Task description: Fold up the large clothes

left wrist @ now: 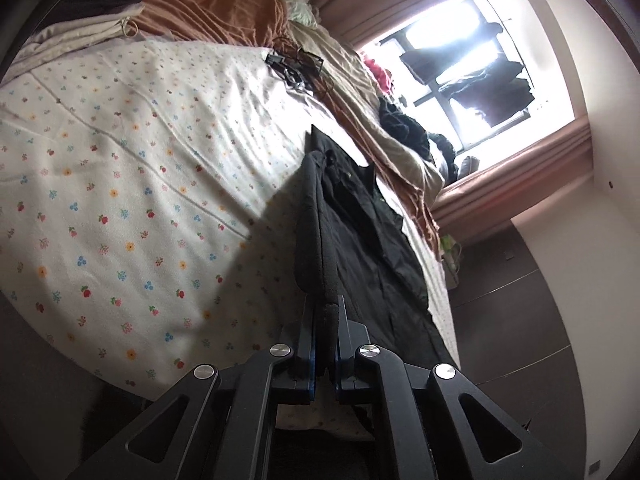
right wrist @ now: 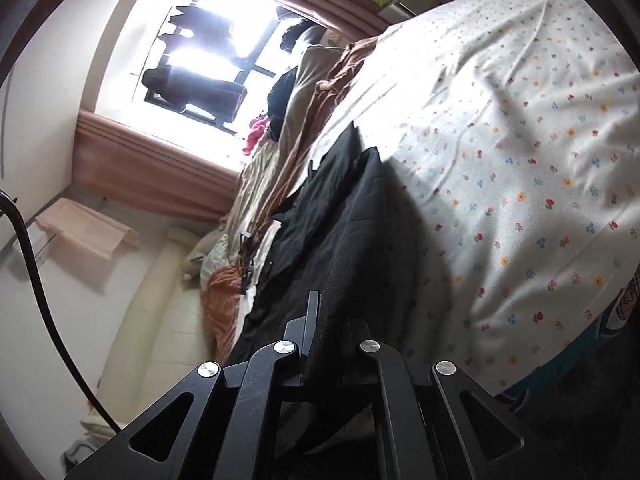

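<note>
A large black garment (left wrist: pixel 356 232) lies stretched along the window-side edge of a bed covered with a white floral sheet (left wrist: pixel 120 184). My left gripper (left wrist: pixel 326 312) is shut on a thick folded edge of the garment, which runs forward from between its fingers. In the right wrist view the same black garment (right wrist: pixel 352 224) runs ahead over the floral sheet (right wrist: pixel 520 140). My right gripper (right wrist: pixel 330 320) is shut on another edge of it; the cloth drapes over and hides the right finger.
Rust-orange and beige bedding (left wrist: pixel 224 8) and dark clothes (left wrist: pixel 404 124) are piled along the bed's far side, with black cables (left wrist: pixel 296 68) on the sheet. A bright window (left wrist: pixel 472 64) with pink curtains is beyond. A cream sofa (right wrist: pixel 160 320) stands beside the bed.
</note>
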`<state>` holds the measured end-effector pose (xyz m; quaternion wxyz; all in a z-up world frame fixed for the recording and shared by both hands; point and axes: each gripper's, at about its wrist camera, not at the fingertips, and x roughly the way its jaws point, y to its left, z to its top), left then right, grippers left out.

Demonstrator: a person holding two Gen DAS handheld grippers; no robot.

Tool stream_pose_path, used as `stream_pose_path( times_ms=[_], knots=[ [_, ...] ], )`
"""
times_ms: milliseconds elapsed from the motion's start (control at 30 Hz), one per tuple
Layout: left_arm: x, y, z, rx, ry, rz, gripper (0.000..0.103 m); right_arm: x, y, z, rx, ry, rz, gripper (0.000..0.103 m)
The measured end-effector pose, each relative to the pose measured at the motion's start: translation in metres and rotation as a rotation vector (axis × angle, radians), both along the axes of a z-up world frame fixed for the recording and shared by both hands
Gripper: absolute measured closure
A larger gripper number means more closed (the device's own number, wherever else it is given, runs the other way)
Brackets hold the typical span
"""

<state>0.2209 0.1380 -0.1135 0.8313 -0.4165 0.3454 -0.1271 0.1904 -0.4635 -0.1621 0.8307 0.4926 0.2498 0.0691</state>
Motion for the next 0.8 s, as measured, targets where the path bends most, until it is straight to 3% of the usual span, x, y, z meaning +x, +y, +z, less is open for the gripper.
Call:
stream_pose_path(
  times_ms=[233, 467, 800],
  knots=[
    [-0.03, 0.014, 0.04, -0.064, -0.072, 0.046, 0.098, -0.021, 0.016, 0.049, -0.04, -0.084, 0.044, 0.098],
    [-0.074, 0.034, 0.07, -0.091, -0.089, 0.078, 0.098, -0.044, 0.04, 0.091, -0.082, -0.147, 0.09, 0.098],
    [-0.13, 0.053, 0.113, -0.157, -0.178, 0.097, 0.098, -0.085, 0.053, 0.124, -0.097, -0.228, 0.11, 0.098]
  ],
)
